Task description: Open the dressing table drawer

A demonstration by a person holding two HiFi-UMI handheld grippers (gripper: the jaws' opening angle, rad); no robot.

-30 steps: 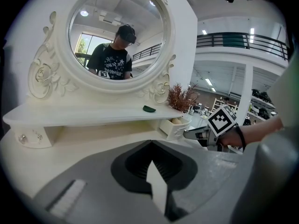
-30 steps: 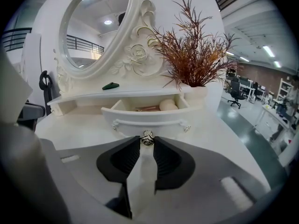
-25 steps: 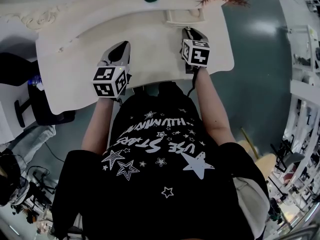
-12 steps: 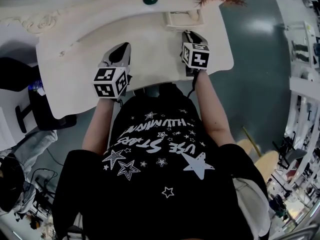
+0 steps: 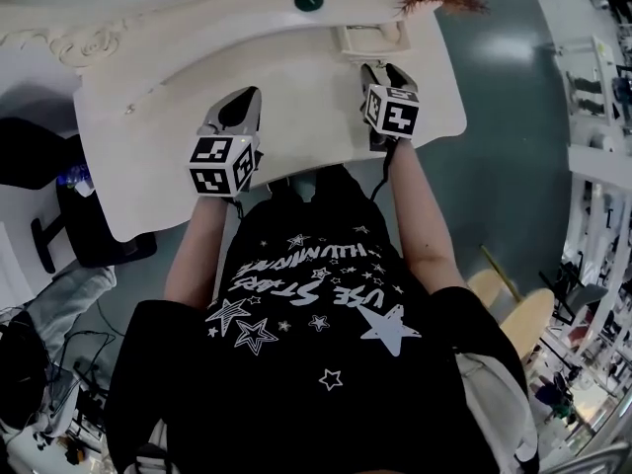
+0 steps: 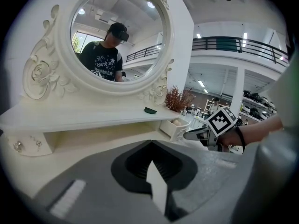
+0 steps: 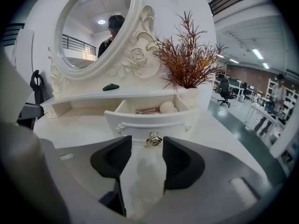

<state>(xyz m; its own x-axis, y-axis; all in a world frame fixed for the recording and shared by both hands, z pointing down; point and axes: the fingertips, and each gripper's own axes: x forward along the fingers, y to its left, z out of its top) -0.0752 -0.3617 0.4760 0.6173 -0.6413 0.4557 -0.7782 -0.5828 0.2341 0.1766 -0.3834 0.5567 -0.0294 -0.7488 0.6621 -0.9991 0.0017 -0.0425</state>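
— Pale dressing table surface (image 5: pixel 296 97) fills the head view. The drawer (image 5: pixel 373 39) stands out from under the shelf (image 5: pixel 217 13) at the right end.
— What changed in the last second?
— Hardly anything. The drawer was already out that far, and my right tongs (image 5: pixel 381 69) sit just short of it, as before. I'd judge the opening done, or nearly.
— Left side?
— Left gripper view: left tongs (image 6: pixel 150 143) closed tip to tip, nothing in them. They're over bare surface, facing the mirror (image 6: pixel 117 31), well apart from the drawer.
— And the right?
— Right gripper view: tongs parted by a narrow gap, empty. The metal knob (image 7: pixel 153 138) sits just beyond the tips; I can't tell whether it touches. A round pinkish puff (image 7: pixel 167 107) lies inside the drawer.
— Room?
— Bare surface behind me for backing off. Its right edge is near, with floor (image 5: pixel 504 87) beyond, so I'd keep straight.
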